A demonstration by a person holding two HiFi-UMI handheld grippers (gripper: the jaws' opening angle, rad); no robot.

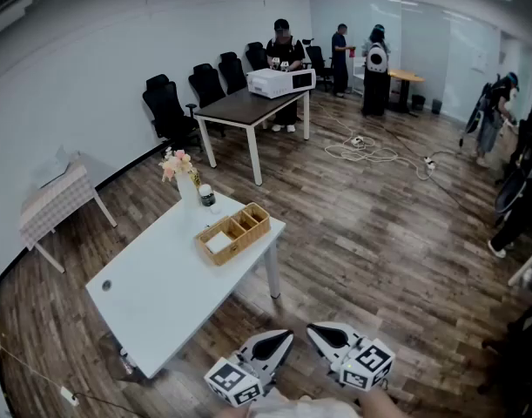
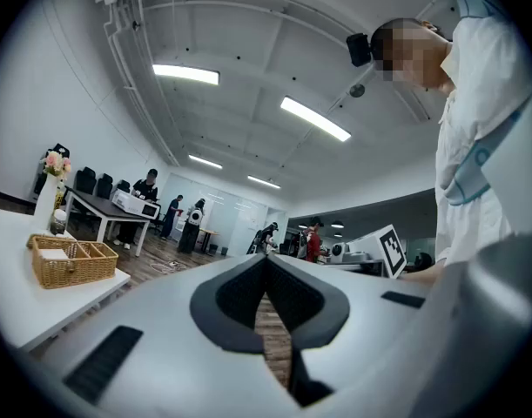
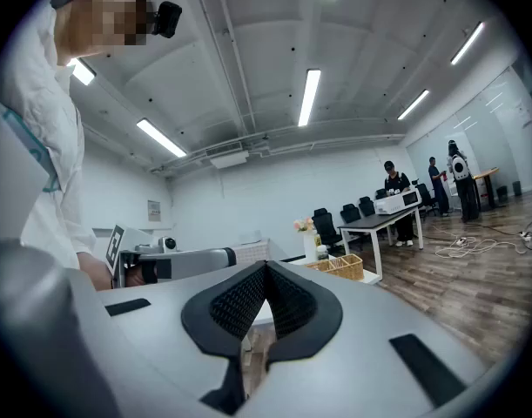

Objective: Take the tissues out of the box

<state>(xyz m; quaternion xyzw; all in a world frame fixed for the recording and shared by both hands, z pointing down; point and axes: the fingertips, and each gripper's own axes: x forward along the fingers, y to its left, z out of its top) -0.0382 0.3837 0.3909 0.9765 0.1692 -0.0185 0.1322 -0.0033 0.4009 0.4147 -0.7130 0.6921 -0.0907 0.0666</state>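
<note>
A wicker box (image 1: pixel 234 231) with several compartments stands on the far right end of the white table (image 1: pixel 161 286); something white, like tissue (image 1: pixel 220 243), lies in its near compartment. The box also shows in the left gripper view (image 2: pixel 72 261) and, small, in the right gripper view (image 3: pixel 341 266). Both grippers hover low at the bottom of the head view, off the table's near right side and well short of the box. My left gripper (image 1: pixel 286 336) (image 2: pixel 266 259) is shut and holds nothing. The same goes for my right gripper (image 1: pixel 312 329) (image 3: pixel 265 266).
A vase of pink flowers (image 1: pixel 180 171) and a small dark jar (image 1: pixel 207 196) stand behind the box. Farther off are a dark table (image 1: pixel 248 107) with a white machine (image 1: pixel 281 82), office chairs, a cloth-covered side table (image 1: pixel 52 200), floor cables (image 1: pixel 370 151) and several people.
</note>
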